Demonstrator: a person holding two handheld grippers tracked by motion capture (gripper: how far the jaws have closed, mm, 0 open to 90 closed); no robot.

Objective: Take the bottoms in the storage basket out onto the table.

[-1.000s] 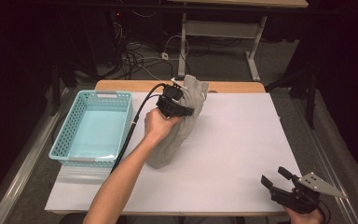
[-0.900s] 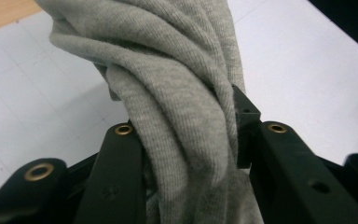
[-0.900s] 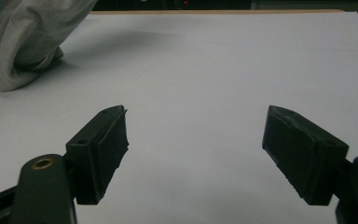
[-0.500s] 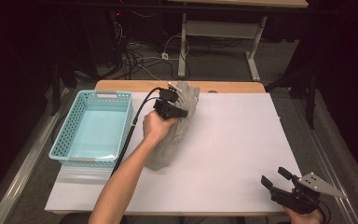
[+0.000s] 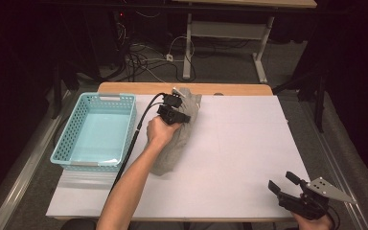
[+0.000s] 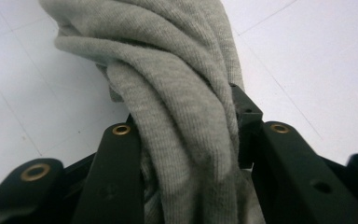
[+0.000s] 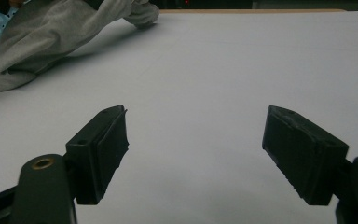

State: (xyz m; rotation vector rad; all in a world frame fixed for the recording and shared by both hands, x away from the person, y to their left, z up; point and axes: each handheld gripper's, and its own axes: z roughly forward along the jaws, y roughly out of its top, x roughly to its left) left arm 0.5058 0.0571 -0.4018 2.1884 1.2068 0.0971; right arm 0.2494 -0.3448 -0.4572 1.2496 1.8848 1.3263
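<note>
Grey cloth (image 6: pixel 186 93) bunched, apparently clamped, in left gripper (image 6: pixel 189 140).

Table (image 5: pixel 239 158) took up the frame's centre in the high view. Basket (image 5: pixel 74 139) sat at centre-left, on the table's left edge. Cloth (image 5: pixel 175 143) lay just right of the basket, running from upper centre down toward the middle. Left gripper (image 5: pixel 175 114) was over the cloth's upper end, with a bunch of cloth (image 6: pixel 186 116) between its 2 jaws. Right gripper (image 5: pixel 283 186) sat at lower right, well apart from the cloth.
</note>
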